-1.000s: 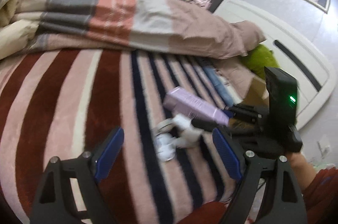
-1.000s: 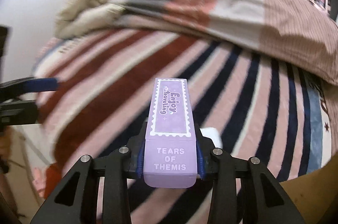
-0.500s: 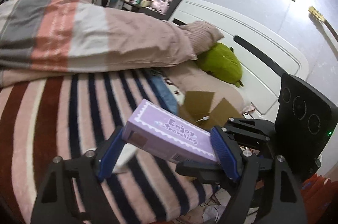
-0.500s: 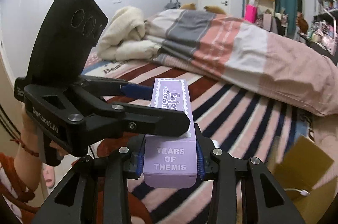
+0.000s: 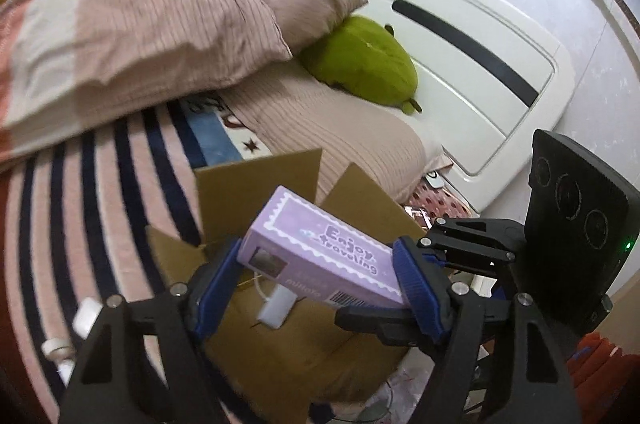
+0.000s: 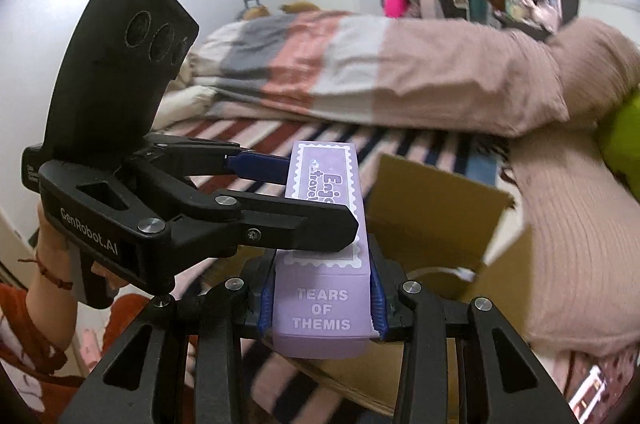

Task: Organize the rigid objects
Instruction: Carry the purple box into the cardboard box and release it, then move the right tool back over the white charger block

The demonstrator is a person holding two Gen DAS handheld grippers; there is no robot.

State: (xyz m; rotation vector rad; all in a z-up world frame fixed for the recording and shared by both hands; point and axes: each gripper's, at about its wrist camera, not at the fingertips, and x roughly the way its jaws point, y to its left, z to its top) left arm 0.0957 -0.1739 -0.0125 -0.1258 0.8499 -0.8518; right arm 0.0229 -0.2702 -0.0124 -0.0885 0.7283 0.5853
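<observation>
right tongs (image 6: 320, 298) pinching purple box (image 6: 326, 264); left tongs (image 5: 320, 282) closing around it, over carton (image 5: 280, 336).

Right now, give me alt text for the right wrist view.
The right gripper clamps a purple box over an open cardboard box, while the left gripper, jaws closing, straddles its far end. Behind lies a striped blanket and folded duvet.
</observation>
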